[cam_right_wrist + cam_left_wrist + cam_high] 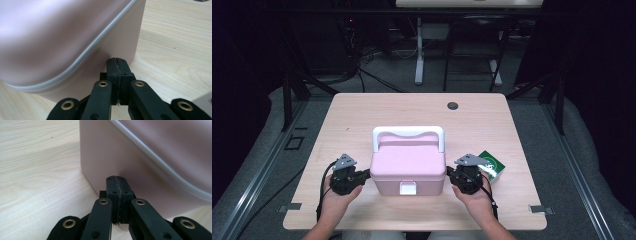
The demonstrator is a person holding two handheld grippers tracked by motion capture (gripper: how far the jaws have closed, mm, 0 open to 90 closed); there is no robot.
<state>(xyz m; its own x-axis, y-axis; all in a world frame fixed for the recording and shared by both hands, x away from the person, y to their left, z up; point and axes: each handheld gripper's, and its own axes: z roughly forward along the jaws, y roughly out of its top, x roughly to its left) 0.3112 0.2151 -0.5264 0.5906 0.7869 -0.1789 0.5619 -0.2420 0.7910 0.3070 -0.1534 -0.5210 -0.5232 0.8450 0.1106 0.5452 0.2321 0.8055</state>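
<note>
A pink lidded box with a white handle and a white front latch stands near the table's front edge. My left gripper is shut, nothing between its jaws, with its tips against the box's left wall. My right gripper is shut too and empty, its tips at the box's right wall. In the left gripper view the shut tips point at the pink wall just under the lid's pale seam; the right gripper view shows its tips the same way.
A small green and white carton lies just right of the right gripper. A dark round grommet sits at the far side of the light wooden table. Desk legs and cables stand beyond the table.
</note>
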